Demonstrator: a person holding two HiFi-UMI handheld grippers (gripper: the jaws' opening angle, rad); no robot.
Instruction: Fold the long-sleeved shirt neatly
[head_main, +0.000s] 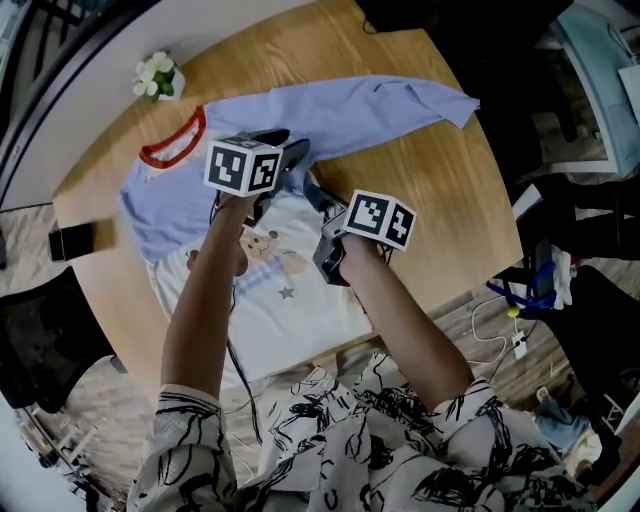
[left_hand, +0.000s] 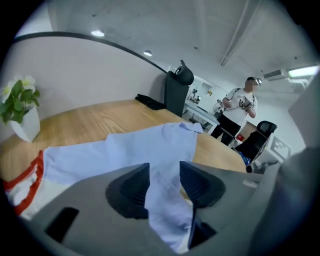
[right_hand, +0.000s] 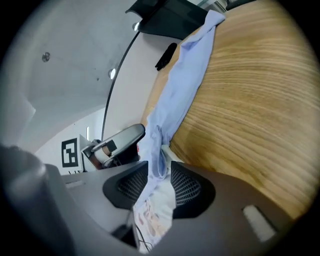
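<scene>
The white long-sleeved shirt with pale blue sleeves and a red collar (head_main: 300, 300) lies spread on the light wooden table (head_main: 440, 200), one sleeve stretching far right. Left gripper (left_hand: 164, 185) part-open, blue sleeve cloth loose between its jaws. Right gripper (right_hand: 160, 182) part-open too, around a blue-and-white fold.

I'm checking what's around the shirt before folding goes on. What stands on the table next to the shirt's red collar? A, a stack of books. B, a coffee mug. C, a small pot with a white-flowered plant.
C: a potted plant with white flowers stands on the table just beyond the red collar of the shirt; no mug or books show there.
</scene>
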